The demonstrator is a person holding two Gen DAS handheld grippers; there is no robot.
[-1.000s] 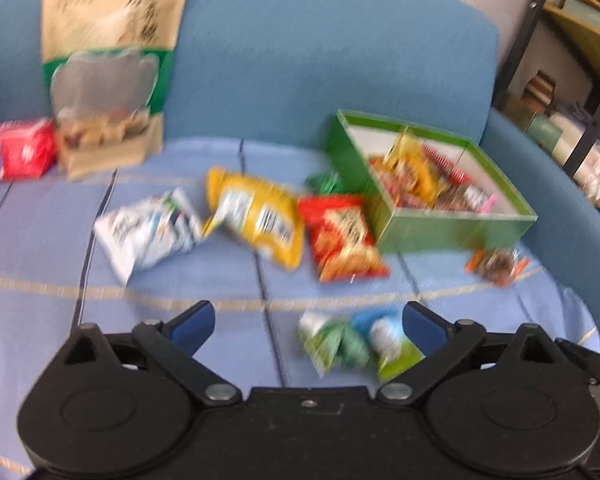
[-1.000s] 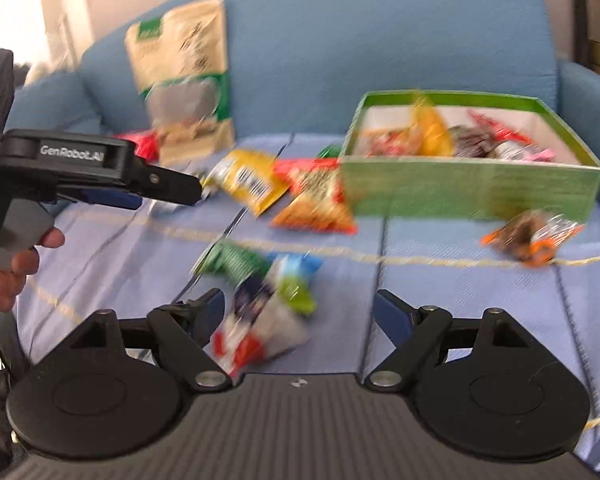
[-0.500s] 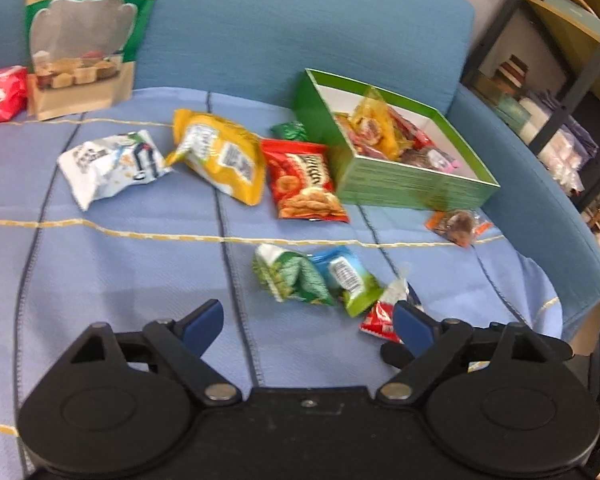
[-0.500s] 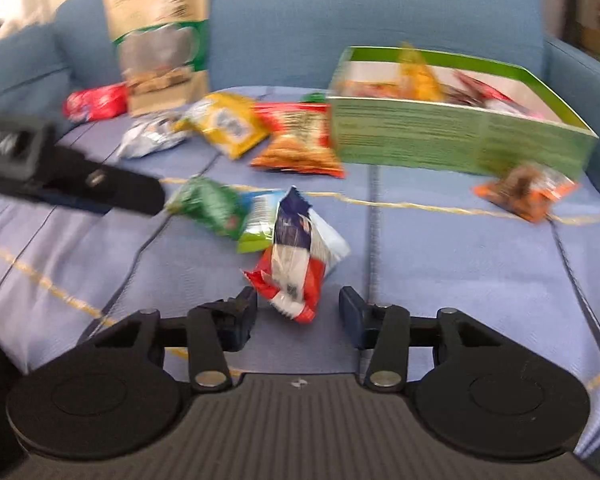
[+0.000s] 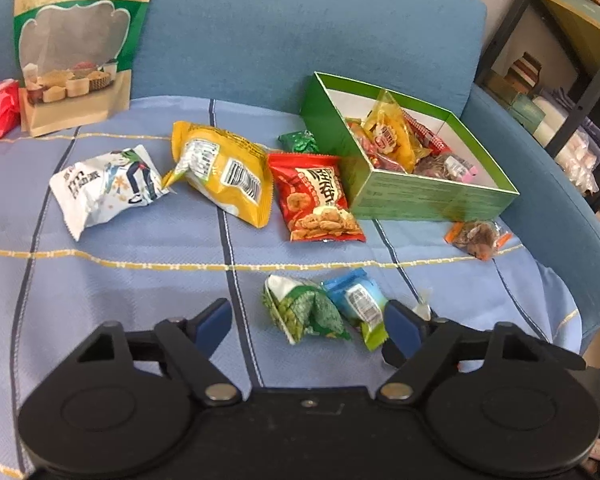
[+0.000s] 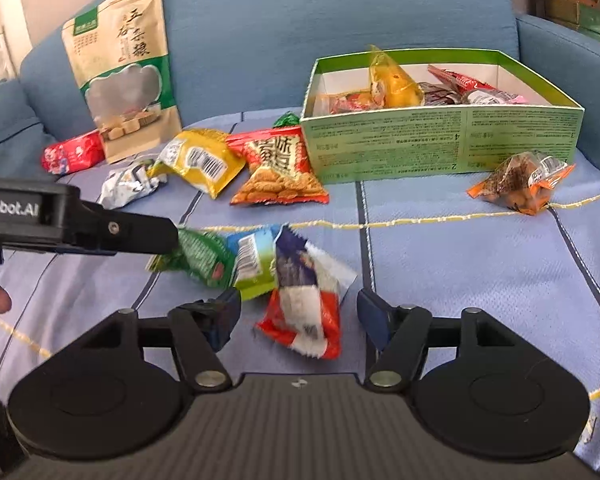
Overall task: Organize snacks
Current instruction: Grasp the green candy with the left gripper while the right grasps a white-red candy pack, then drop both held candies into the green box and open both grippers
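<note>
Right claw (image 6: 296, 314) agape around red-white-blue packet (image 6: 306, 306), long axis pointing away.

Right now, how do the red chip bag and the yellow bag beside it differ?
The red chip bag lies face up, showing printed snacks; the yellow bag lies with its barcode side up. The red chip bag sits nearer the green box; the yellow bag looks puffier. Both lie outside the box on the blue cloth.

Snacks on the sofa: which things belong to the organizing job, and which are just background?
Job:
green box
red-white-blue packet between the open right gripper fingers
green packet
blue-green packet
red chip bag
yellow bag
white bag
orange packet

Background:
sofa backrest
shelf unit
</note>
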